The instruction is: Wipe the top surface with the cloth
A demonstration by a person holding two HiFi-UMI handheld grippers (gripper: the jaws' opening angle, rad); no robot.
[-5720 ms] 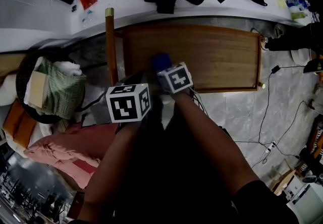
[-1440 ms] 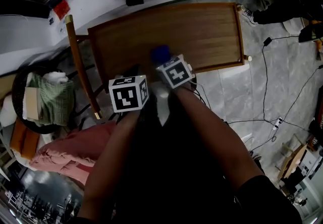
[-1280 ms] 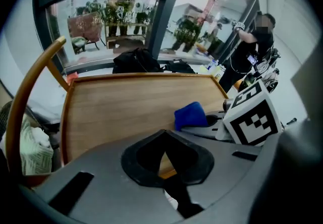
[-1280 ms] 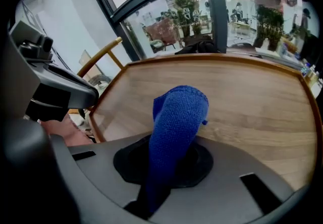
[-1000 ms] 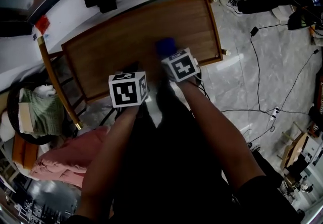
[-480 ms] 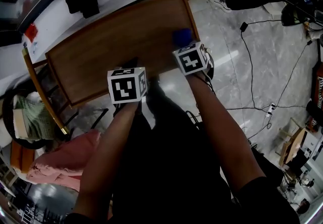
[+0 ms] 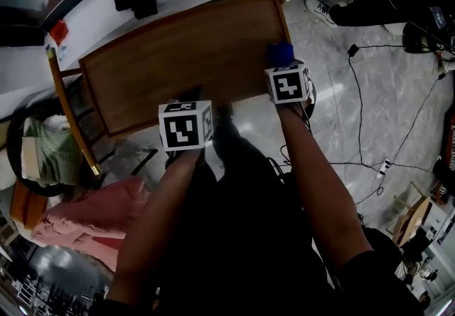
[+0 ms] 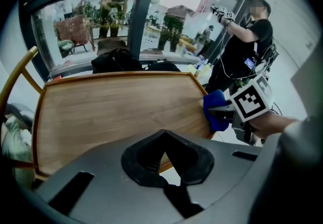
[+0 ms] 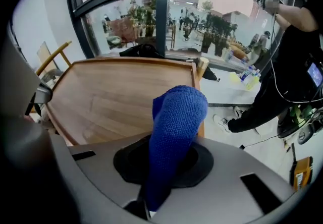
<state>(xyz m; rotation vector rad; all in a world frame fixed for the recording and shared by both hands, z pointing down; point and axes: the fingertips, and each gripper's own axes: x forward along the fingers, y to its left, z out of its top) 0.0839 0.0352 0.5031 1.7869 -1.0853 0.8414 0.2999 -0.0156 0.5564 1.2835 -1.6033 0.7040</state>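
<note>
Your right gripper (image 7: 283, 67), clamped on the blue knit cloth (image 7: 281, 52), has slid from mid-table to the right edge of the brown wooden table (image 7: 163, 65). Left gripper (image 8: 164, 167) is closed w/ nothing in it. This swipe's prob. done; the left side likely needs wiping next.

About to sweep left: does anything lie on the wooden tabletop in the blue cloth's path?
Nothing visible does: the brown wooden tabletop is bare. The blue knitted cloth, clamped in the right tool, sits at its right end. Only the shut left tool, by the near edge, might meet a sweep there.
</note>
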